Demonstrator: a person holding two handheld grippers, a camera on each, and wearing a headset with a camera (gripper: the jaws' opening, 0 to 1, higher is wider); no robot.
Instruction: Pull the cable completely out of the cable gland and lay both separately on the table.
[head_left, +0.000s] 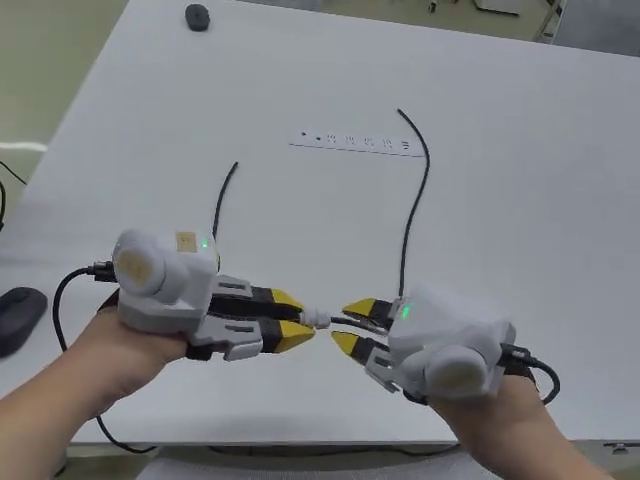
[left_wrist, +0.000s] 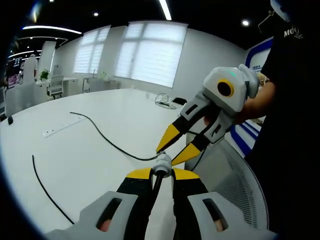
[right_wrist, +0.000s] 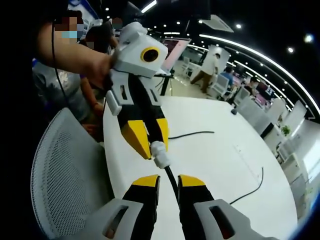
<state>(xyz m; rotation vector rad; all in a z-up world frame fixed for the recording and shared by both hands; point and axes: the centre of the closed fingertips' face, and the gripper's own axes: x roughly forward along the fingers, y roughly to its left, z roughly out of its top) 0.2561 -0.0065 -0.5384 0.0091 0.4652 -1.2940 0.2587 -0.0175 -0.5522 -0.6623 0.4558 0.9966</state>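
My two grippers meet tip to tip above the near edge of the white table (head_left: 520, 130). A small white cable gland (head_left: 318, 320) hangs between them. My left gripper (head_left: 306, 318) is shut on the gland (left_wrist: 162, 161), seen between its yellow tips in the left gripper view. The black cable (head_left: 415, 200) leaves the gland, passes through my right gripper (head_left: 340, 323) and curves away across the table. In the right gripper view the cable (right_wrist: 172, 187) runs between that gripper's shut jaws just behind the gland (right_wrist: 160, 155). The cable still sits in the gland.
A second, shorter black cable (head_left: 224, 200) lies on the table left of centre. A white power strip (head_left: 350, 142) lies further back, with a dark mouse (head_left: 197, 16) at the far edge. Another dark mouse (head_left: 15, 318) sits at the left edge. A white mesh chair (right_wrist: 65, 170) stands below.
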